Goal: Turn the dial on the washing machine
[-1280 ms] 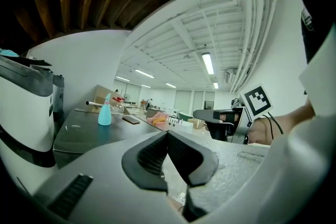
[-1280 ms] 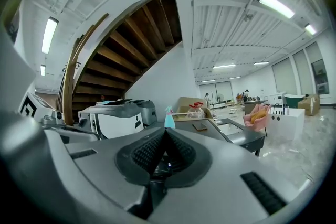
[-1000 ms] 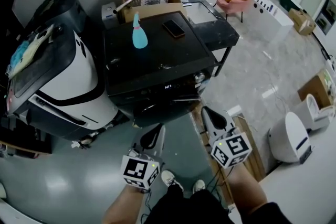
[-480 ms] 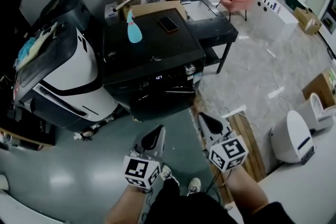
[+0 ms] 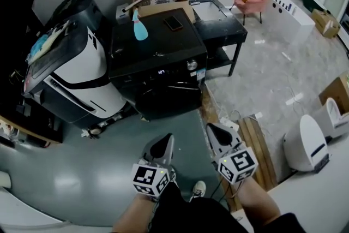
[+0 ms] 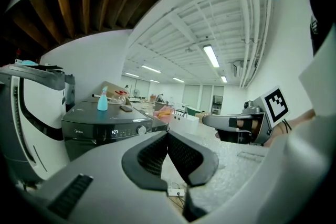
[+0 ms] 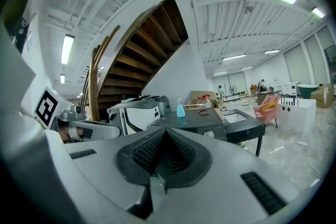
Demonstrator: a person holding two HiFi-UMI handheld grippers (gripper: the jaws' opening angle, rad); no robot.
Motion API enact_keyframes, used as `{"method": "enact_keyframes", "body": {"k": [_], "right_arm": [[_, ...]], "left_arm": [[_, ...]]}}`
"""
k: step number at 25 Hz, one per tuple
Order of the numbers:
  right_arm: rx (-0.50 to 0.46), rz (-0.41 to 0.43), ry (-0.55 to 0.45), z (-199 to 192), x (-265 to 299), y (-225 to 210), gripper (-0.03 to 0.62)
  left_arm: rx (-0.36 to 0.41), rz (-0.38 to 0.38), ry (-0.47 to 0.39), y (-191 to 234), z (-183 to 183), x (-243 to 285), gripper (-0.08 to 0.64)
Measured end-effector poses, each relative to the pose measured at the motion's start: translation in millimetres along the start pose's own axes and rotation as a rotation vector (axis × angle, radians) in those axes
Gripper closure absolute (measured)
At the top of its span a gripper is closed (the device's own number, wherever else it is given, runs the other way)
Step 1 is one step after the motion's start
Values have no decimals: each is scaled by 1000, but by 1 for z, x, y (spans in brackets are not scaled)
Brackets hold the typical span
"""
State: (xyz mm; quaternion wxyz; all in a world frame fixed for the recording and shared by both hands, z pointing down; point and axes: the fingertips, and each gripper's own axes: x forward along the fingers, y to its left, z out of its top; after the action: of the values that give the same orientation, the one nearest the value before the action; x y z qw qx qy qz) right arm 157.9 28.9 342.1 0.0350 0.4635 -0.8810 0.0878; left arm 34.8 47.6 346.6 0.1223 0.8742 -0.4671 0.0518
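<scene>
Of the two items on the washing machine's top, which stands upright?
The light blue spray bottle, toward the back left; the dark phone beside it lies flat.

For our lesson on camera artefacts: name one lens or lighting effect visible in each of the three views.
Head view: strong fisheye bends straight edges, and the grey floor shows soft glare. Left gripper view: the ceiling strip light burns out white; the washing machine looks sharp. Right gripper view: a black vignette rings the frame.
</scene>
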Motion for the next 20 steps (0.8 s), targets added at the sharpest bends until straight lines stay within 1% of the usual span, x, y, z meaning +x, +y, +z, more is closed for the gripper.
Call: {"method": "enact_keyframes", "body": {"k": [4, 9, 13, 17, 20], "right_arm": [[-4, 28, -2, -1, -12, 17, 595], [-17, 68, 7, -3, -13, 52, 595], [-6, 89, 13, -9, -1, 82, 595], [6, 82, 14, -15, 13, 115, 595], [13, 67, 9, -17, 22, 139, 595]], "left_arm": [[11, 10, -4, -14, 2, -18, 555], [35, 26, -26, -11, 6, -48, 555], [49, 42, -27, 5, 4, -76, 555], [69, 72, -26, 34, 0, -109, 555], [69, 69, -25, 55, 0, -131, 555]]}}
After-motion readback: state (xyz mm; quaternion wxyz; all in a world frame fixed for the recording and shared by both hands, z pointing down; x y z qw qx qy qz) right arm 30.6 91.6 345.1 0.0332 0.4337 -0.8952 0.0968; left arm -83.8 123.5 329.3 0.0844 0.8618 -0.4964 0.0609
